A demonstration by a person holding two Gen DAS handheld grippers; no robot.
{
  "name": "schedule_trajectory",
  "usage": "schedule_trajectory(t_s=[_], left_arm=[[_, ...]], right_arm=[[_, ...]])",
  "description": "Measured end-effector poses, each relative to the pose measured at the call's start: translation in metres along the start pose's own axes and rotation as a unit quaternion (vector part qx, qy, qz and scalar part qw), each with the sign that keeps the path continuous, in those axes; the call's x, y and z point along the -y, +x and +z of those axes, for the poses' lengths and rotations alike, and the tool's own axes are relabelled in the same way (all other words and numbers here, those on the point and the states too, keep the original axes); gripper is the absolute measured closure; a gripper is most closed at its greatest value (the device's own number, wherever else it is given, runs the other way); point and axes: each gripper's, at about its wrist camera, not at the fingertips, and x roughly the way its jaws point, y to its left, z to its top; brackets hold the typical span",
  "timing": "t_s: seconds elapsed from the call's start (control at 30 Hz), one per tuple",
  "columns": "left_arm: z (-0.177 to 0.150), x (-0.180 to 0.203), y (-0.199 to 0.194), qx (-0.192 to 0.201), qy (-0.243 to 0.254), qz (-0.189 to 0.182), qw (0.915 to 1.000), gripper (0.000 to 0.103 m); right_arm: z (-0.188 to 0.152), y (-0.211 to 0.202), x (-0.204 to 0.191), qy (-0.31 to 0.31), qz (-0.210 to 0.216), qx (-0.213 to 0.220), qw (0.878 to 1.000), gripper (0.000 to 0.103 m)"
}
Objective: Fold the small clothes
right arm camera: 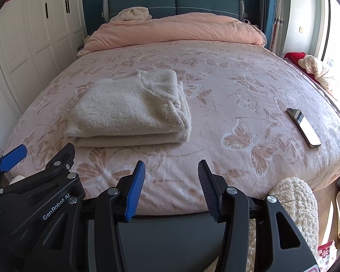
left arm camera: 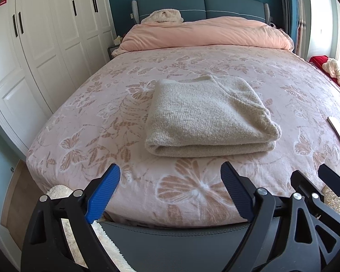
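A cream knitted sweater lies folded in a neat rectangle on the pink butterfly-patterned bed. It also shows in the right wrist view, left of centre. My left gripper is open and empty, held at the foot of the bed just short of the sweater's near edge. My right gripper is open and empty, to the right of the sweater's near edge. In the right wrist view the left gripper shows at the lower left.
A phone lies on the bed at the right. A pink duvet is bunched at the headboard. White wardrobe doors stand along the left. A dark footboard runs below the grippers.
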Motion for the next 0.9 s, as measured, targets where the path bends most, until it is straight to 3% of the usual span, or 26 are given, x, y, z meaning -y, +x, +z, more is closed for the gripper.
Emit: schedule_trajectory(t_s=[0.3,0.9], left_arm=[[0.0003,0.0027,0.0006,-0.002,0.0,-0.003,1.0,0.018],[-0.0005,0.0019,0.0022,-0.005,-0.002,-0.005,1.0,0.019]], right_arm=[[-0.0005,-0.0001,-0.0023,-0.004,-0.001,-0.001,1.0,0.06],[-0.0006,0.0001,-0.0032,-0.005,-0.001,-0.002,1.0,0.06]])
